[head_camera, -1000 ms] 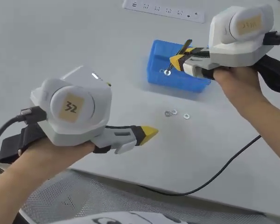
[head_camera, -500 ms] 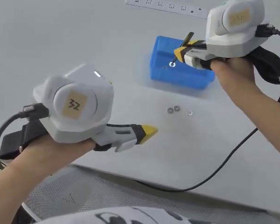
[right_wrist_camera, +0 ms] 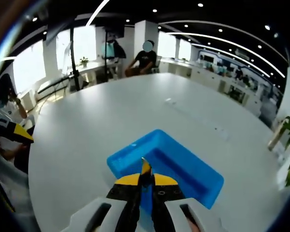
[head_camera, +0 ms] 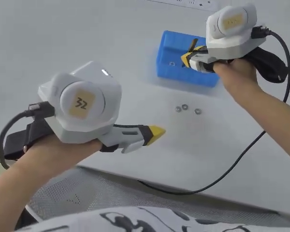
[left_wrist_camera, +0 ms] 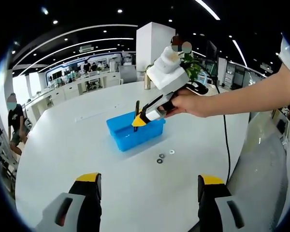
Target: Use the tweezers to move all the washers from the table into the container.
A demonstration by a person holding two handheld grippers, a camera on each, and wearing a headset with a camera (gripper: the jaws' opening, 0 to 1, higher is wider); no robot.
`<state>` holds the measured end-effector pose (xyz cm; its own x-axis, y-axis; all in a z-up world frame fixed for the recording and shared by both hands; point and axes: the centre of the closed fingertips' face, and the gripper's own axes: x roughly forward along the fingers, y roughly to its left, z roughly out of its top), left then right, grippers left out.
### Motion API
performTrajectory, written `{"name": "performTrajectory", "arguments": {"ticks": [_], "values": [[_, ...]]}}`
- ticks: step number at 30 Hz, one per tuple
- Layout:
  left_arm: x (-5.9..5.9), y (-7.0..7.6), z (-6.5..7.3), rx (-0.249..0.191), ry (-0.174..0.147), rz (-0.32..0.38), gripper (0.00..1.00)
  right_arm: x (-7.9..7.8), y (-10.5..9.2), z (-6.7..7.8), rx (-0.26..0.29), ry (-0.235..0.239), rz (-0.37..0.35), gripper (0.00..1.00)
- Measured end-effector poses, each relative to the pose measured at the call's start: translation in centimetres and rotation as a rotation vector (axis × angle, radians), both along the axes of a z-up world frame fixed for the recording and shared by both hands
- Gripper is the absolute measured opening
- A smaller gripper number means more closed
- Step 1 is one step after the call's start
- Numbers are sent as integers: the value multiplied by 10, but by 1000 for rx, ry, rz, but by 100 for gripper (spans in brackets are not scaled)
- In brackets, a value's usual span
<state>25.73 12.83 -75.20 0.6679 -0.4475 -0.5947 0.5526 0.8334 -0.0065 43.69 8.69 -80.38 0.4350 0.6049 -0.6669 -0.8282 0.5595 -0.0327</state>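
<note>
A blue container (head_camera: 170, 50) stands on the white table (head_camera: 87, 43), and one washer (head_camera: 172, 63) lies inside it. Three washers (head_camera: 185, 107) sit on the table just in front of it. My right gripper (head_camera: 186, 59) hovers over the container, shut on dark tweezers (head_camera: 194, 45). In the right gripper view the tweezers (right_wrist_camera: 145, 167) point down into the container (right_wrist_camera: 193, 179). My left gripper (head_camera: 154, 134) hovers low at the near left, apart from everything. Its own view has the jaws wide open (left_wrist_camera: 150, 180), facing the container (left_wrist_camera: 125, 137) and the washers (left_wrist_camera: 160, 159).
A white power strip (head_camera: 183, 2) lies at the table's far edge. A black cable (head_camera: 232, 166) runs from the right gripper across the table's near right. A mesh chair back (head_camera: 87, 198) sits below the front edge. People stand at distant benches.
The right gripper has lifted the tweezers up from the container floor; a washer that was at their tips now lies apart in the container. The left gripper has stayed put.
</note>
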Motion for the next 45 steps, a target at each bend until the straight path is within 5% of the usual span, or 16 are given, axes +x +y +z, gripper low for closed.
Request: {"name": "performTrajectory", "arguments": {"ticks": [25,32,36,45], "values": [[3,3,-2,1,-3,-1,83,-2,2,-5,-6,20,0,4],[2,2,-1,1,-4,-2,83,-3,2,20,52,-4,-15,4],[2,2,0,3,-9,-2,83,-5,4,45,130,-13,-29,4],[1,2,2,0,-13,2,83,-27,-1,74,153,-47,13,4]]}}
